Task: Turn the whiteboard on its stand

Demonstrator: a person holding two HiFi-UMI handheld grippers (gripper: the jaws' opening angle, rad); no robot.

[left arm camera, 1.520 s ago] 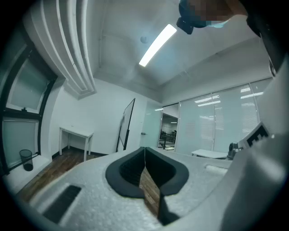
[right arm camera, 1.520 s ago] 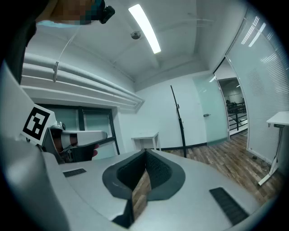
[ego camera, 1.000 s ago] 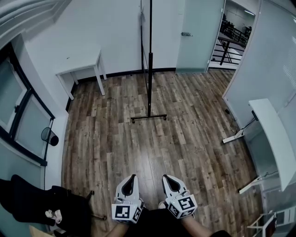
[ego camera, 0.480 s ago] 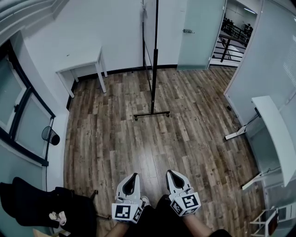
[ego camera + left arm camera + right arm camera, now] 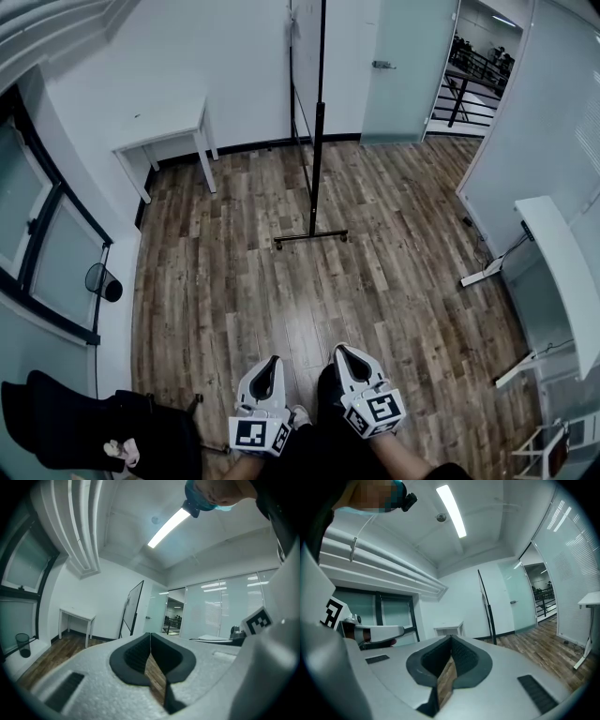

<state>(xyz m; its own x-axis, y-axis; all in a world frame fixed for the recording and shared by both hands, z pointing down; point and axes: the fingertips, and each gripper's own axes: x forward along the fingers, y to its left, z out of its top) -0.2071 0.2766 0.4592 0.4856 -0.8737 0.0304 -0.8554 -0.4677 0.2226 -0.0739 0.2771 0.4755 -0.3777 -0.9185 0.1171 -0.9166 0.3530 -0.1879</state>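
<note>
Starting closest in: holding the left gripper (image 5: 269, 362) low and level in front of the legs, ribbed dark pads (image 5: 135, 654) pressed flat together, nothing caught between them. Holding the right gripper (image 5: 341, 351) just beside it, jaws likewise squeezed together on nothing. Showing the same moulded white shells on both, matt and slightly grainy, with marker cubes sitting behind.

Looking out across the floor (image 5: 234, 291): streaky brown wood planks, nothing lying in the path.

Well ahead, a shade right of centre, finding the stand (image 5: 318, 159): a slim black metal post rising off a thin foot bar (image 5: 311, 237) lying crosswise on the planks. Catching the whiteboard (image 5: 134, 605) on it nearly edge-on, tall axis upright, its smooth white face in a narrow dark frame running away toward the back wall.

Judging the right gripper a touch nearer and better lined up with the post, though both are well apart from it. Reckoning on crossing that open floor first, then pressing on one upright side edge to swing the panel round.

Farther back, noting a small white table (image 5: 164, 127) against the left wall and a frosted glass door (image 5: 403, 66) beyond the stand.
</note>
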